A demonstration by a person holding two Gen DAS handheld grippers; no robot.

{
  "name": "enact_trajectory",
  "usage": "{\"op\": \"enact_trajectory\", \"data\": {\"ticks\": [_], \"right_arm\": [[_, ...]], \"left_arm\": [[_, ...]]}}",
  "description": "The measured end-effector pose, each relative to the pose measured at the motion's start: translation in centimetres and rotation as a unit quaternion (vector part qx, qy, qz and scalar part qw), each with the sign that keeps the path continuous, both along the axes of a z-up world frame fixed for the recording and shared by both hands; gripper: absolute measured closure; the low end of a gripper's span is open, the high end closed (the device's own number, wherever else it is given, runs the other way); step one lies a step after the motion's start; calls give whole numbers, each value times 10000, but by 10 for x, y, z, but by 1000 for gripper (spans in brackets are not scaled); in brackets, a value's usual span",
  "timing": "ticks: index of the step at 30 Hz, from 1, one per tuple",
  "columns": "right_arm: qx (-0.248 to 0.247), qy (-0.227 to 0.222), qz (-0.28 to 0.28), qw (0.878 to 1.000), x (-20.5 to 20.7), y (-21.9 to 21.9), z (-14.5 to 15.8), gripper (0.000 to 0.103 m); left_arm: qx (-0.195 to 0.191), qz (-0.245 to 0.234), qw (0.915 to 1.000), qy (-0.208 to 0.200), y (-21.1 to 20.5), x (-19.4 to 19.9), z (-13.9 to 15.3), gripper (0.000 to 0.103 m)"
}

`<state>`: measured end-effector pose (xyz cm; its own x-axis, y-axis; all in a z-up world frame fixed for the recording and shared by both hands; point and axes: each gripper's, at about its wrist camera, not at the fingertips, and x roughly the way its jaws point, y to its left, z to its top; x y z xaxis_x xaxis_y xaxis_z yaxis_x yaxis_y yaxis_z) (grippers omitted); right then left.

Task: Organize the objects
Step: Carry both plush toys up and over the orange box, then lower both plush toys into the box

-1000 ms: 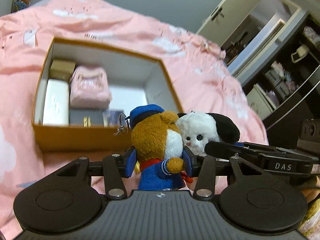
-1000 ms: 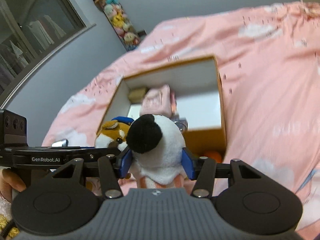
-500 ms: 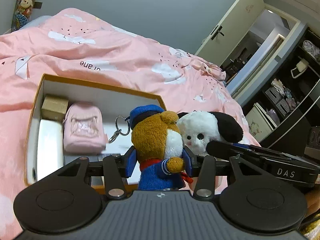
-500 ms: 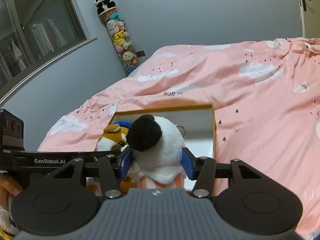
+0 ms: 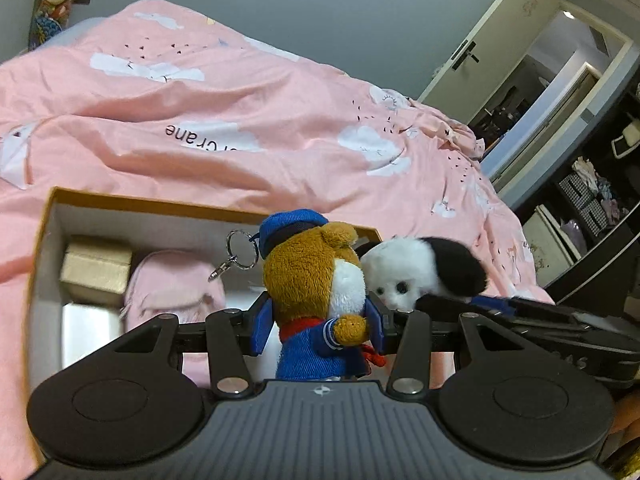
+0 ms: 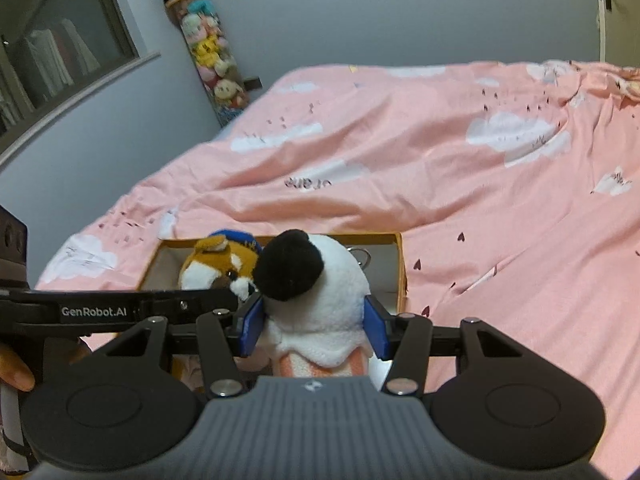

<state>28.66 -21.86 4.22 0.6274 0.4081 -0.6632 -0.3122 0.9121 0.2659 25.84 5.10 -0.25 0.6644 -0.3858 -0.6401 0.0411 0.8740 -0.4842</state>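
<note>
My left gripper (image 5: 318, 332) is shut on a brown bear plush (image 5: 312, 272) with a blue cap, blue coat and a metal key ring. My right gripper (image 6: 314, 328) is shut on a white plush dog (image 6: 320, 280) with a black ear. Both toys are held side by side over the near edge of an open orange-rimmed box (image 5: 120, 200) on the pink bed. The dog also shows in the left wrist view (image 5: 416, 272), the bear in the right wrist view (image 6: 216, 264). The box (image 6: 400, 264) shows behind the toys there.
In the box lie a pink pouch (image 5: 172, 284), a gold small box (image 5: 96, 268) and a white flat box (image 5: 88, 332). The pink duvet (image 6: 480, 184) spreads around. A stack of plush toys (image 6: 208, 48) stands by the wall. Dark shelves (image 5: 592, 200) stand at the right.
Both grippers have tilted up and moved forward with their toys; the box has slid lower in both views and more of the bed and wall shows.
</note>
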Motion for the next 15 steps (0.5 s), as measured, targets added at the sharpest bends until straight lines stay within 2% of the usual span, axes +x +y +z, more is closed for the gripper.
{"op": "enact_trajectory", "data": {"ticks": [8,13,15], "right_arm": [[95,547,-279,9981,43,-2,-31,48],[-215,657,-304,9971,56,12,-41,48],[-353,664,-311,9967,61,19,-44,48]], "left_arm": [[73,-174,9995,271,-2,29,-33,50],[229,-303,9987,335,-2,40,-46,50],[409,-375,9978,353,-4,43,-47,50]]}}
